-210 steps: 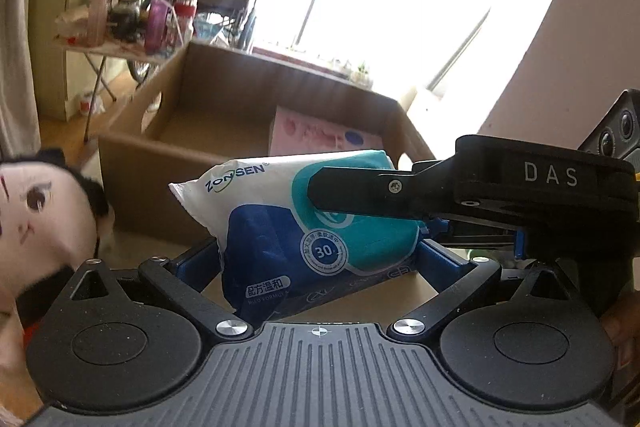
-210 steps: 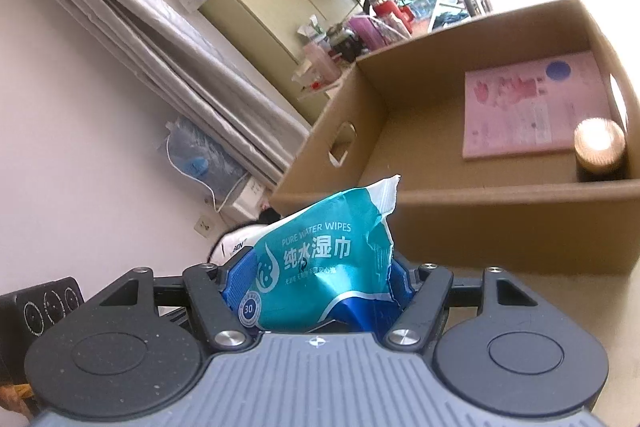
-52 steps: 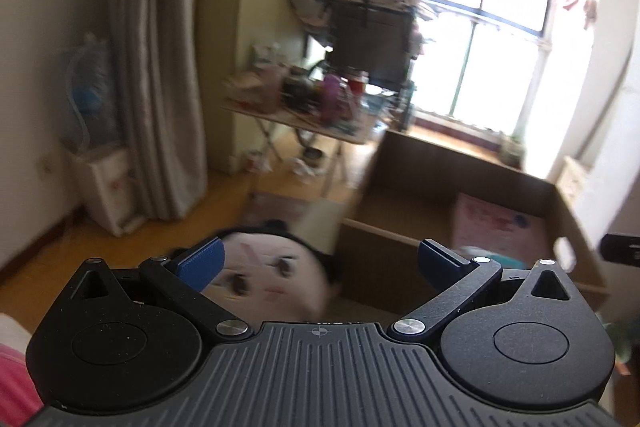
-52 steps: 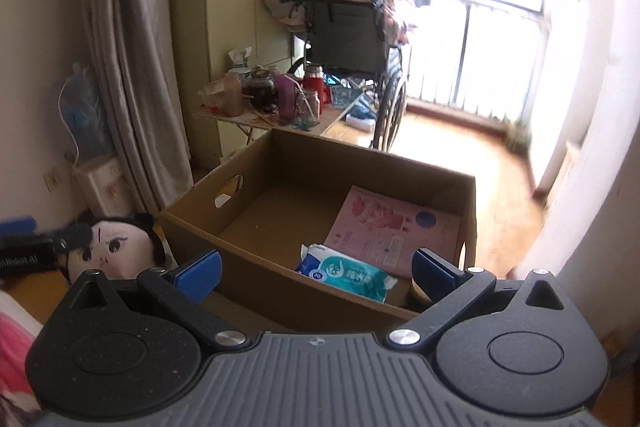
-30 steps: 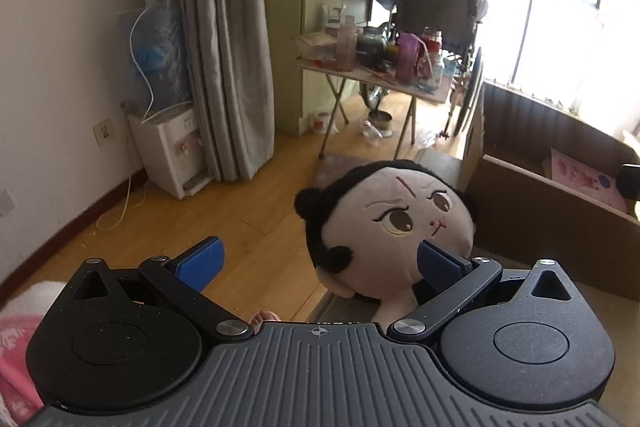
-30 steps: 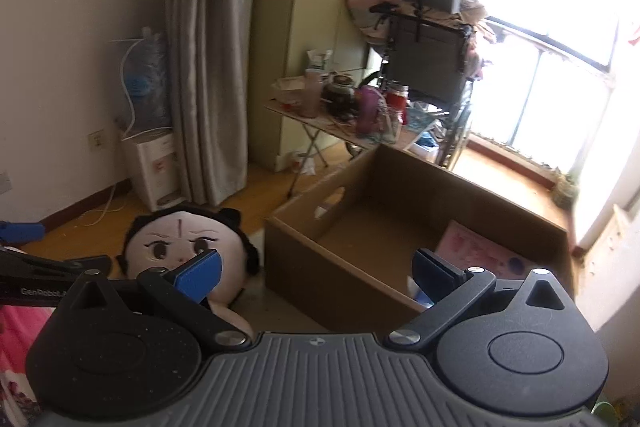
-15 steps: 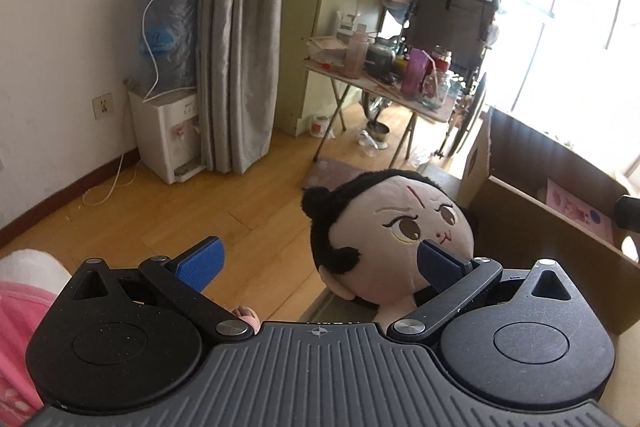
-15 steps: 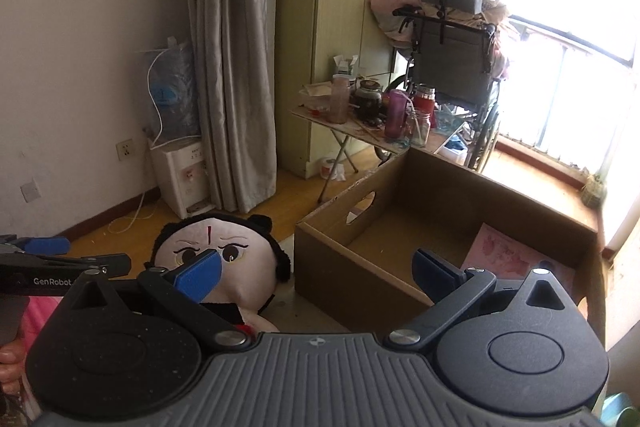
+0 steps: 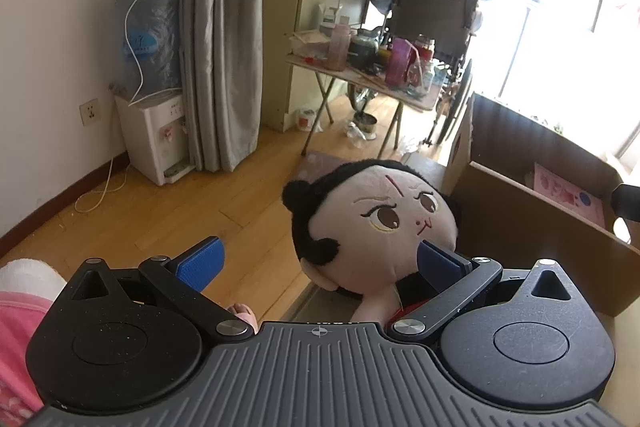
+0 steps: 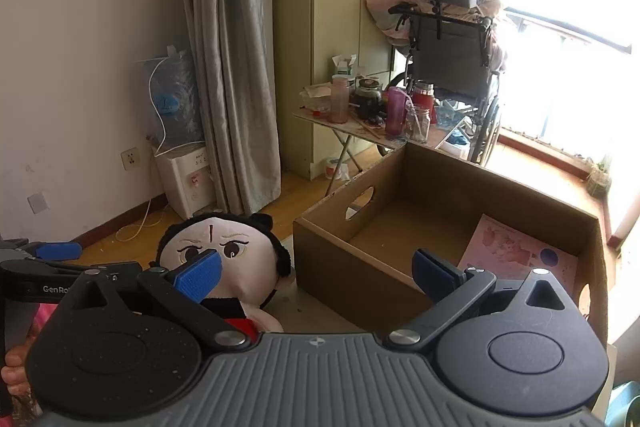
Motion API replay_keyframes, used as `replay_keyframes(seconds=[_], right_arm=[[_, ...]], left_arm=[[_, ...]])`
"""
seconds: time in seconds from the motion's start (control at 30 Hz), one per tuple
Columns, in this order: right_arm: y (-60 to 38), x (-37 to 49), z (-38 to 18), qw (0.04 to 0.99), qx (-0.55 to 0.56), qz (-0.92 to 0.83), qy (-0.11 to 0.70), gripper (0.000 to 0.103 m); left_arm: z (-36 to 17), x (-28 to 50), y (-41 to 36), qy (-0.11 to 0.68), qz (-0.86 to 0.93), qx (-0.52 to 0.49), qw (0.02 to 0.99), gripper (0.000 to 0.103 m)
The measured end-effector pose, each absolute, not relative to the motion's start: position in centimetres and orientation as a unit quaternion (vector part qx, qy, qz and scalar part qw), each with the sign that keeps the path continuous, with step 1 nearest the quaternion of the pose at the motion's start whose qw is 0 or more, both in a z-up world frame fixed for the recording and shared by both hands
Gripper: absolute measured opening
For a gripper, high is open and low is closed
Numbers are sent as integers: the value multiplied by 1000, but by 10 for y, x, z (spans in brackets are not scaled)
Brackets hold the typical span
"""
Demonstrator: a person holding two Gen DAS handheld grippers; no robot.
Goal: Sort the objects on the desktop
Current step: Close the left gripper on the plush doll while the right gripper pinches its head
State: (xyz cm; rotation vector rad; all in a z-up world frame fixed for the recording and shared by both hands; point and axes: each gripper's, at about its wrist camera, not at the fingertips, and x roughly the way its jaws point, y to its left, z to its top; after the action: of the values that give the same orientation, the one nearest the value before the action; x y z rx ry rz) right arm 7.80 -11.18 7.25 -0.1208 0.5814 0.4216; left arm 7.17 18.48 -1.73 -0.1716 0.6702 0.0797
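A plush doll [image 9: 376,223] with a black-haired head and a red body sits on the table, left of a brown cardboard box [image 9: 532,223]. My left gripper [image 9: 320,261] is open, with the doll's head just past and between its blue pads, nearer the right one. In the right wrist view the doll [image 10: 224,251] is at lower left and the box [image 10: 352,263] fills the right. A pink booklet [image 10: 520,251] lies in the box. My right gripper [image 10: 316,273] is open and empty above the box's near wall. The left gripper [image 10: 56,251] shows at far left.
A folding side table [image 10: 360,125] with bottles and jars stands behind the box, with a wheelchair [image 10: 448,43] beyond it. A white water dispenser [image 9: 154,139] and grey curtain [image 9: 216,39] are at the left wall. The table edge drops to wooden floor [image 9: 180,211] left of the doll.
Both grippers have swung left from the box, where the wet-wipes pack was let go, toward the doll. The left gripper has come closer to the doll's head.
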Motion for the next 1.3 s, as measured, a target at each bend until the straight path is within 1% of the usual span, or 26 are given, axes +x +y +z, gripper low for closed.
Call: replay_keyframes(seconds=[0.2,0.33,0.47,0.63,0.77,1.07,1.17,1.3], right_arm=[[-113,87,70,926,-20,227,300,103],[-114,100,62,911,33,256,321,103],[-111,125,42,884,95,287,357,103],[-99,159,7,845,151,317,403,103],[-92,184,-21,825,192,309,432,103],[-74,220,-68,774,240,302,502,103],[-70,223,-76,748,263,317,521,103],[-65,218,-73,748,250,320,526,103]], left_arm=[[-18,69,191,323,41,-92,941,103],[-25,69,204,334,14,-131,933,103],[-35,74,213,351,-16,-177,919,103],[-50,86,216,376,-40,-207,902,103],[-62,100,217,393,-55,-231,889,103],[-82,137,207,422,-81,-217,877,103],[-88,143,203,429,-92,-212,873,103],[-90,144,198,431,-99,-207,873,103]])
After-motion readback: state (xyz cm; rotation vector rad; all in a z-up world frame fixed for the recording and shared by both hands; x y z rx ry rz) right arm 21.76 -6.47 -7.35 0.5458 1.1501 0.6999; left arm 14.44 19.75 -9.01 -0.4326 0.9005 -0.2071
